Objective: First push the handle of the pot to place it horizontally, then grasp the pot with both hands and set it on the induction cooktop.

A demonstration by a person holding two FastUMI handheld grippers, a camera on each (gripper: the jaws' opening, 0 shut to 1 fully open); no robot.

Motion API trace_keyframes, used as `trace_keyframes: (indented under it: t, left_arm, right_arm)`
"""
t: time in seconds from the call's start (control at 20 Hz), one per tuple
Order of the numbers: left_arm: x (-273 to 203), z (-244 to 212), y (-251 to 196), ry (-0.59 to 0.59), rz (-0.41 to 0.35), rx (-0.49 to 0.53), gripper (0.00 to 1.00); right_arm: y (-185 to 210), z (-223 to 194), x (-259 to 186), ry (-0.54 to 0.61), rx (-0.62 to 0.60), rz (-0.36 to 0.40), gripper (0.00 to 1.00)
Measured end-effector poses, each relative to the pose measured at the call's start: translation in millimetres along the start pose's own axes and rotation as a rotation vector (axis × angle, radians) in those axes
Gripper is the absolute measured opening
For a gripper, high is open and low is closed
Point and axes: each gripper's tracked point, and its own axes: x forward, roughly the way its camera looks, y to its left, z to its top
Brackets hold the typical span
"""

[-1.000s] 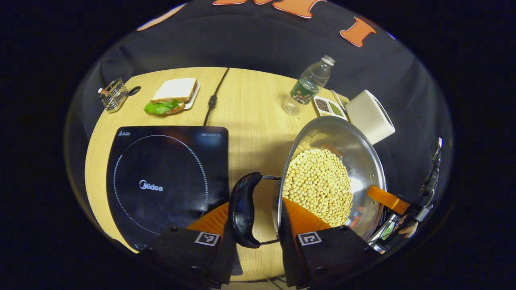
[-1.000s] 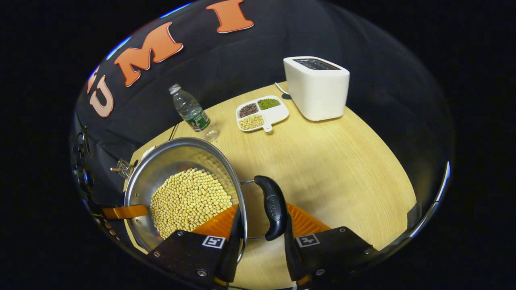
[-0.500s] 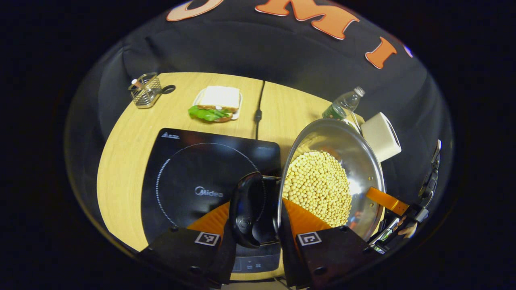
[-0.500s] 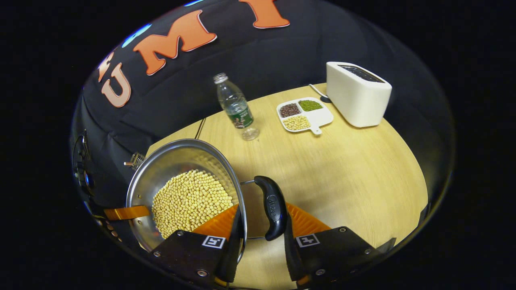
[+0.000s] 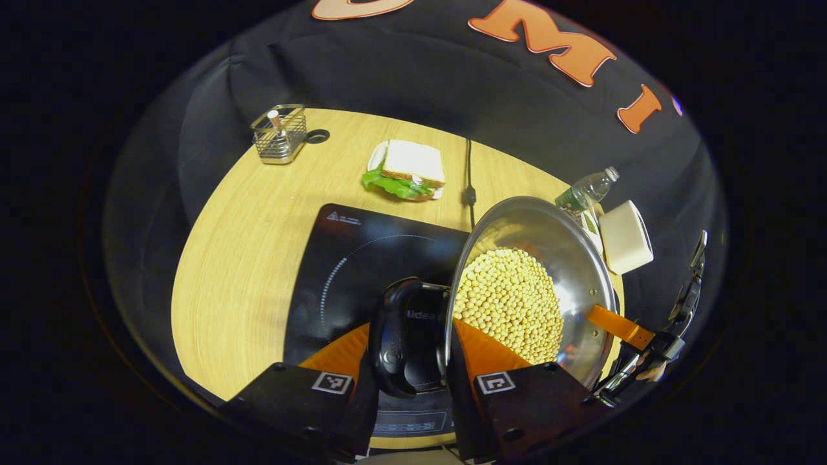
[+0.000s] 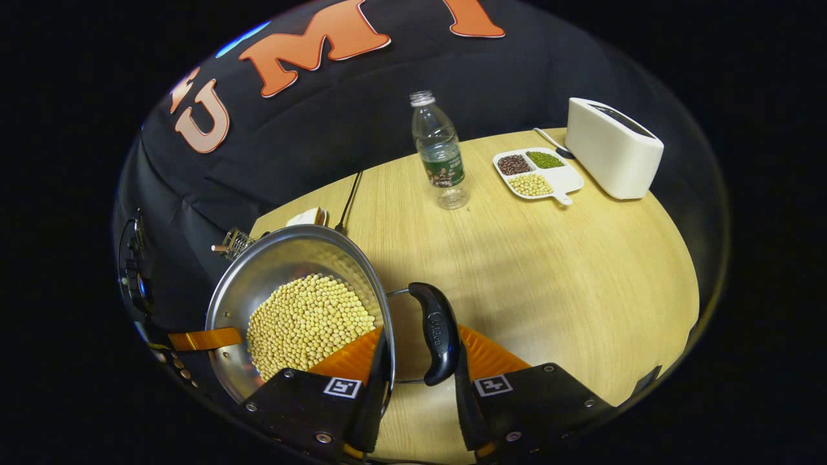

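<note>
1. The table [image 6: 549, 271] spreads wide and wooden under everything, with the dark booth wall behind it.
2. The cooktop [image 5: 362, 258] lies flat on the table in the left gripper view, its near right part hidden behind the pot.
3. The pot [image 5: 568, 258] is steel, full of pale beans [image 5: 510, 303], and it hangs over the cooktop's right side; whether it touches the glass cannot be told.
4. The left gripper [image 5: 407, 349] is clamped across the pot's left handle [image 5: 397, 336], one finger outside the black grip and the other against the pot's rim.
5. The right gripper [image 6: 418, 352] grips the other handle [image 6: 436, 332] the same way, one finger inside the rim and one outside the grip, over bare table.
6. The toaster [image 6: 614, 155] stands white at the far right edge.
7. The sandwich [image 5: 410, 171] sits on a plate beyond the cooktop.
8. The bottle [image 6: 439, 152] stands upright near the divided dish [image 6: 565, 181] of beans.
9. The wire basket [image 5: 278, 132] sits at the far left corner.
</note>
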Motion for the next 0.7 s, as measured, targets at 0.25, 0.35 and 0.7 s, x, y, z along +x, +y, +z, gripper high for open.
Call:
trace_keyframes:
  t: [0.25,0.35,0.7]
  left_arm:
    - [4.5,-3.6,6.5,0.006,0.018,-0.041,0.56]
    - [5.0,-4.4,10.4,0.009,0.024,-0.055,0.56]
    - [5.7,-3.6,14.5,0.004,0.043,-0.072,0.56]
  right_arm:
    - [12.7,-5.6,18.5,0.024,-0.010,0.007,0.49]
    - [18.3,-6.8,24.5,0.032,-0.014,0.006,0.49]
    - [19.7,-0.4,19.4,0.039,-0.006,0.016,0.49]
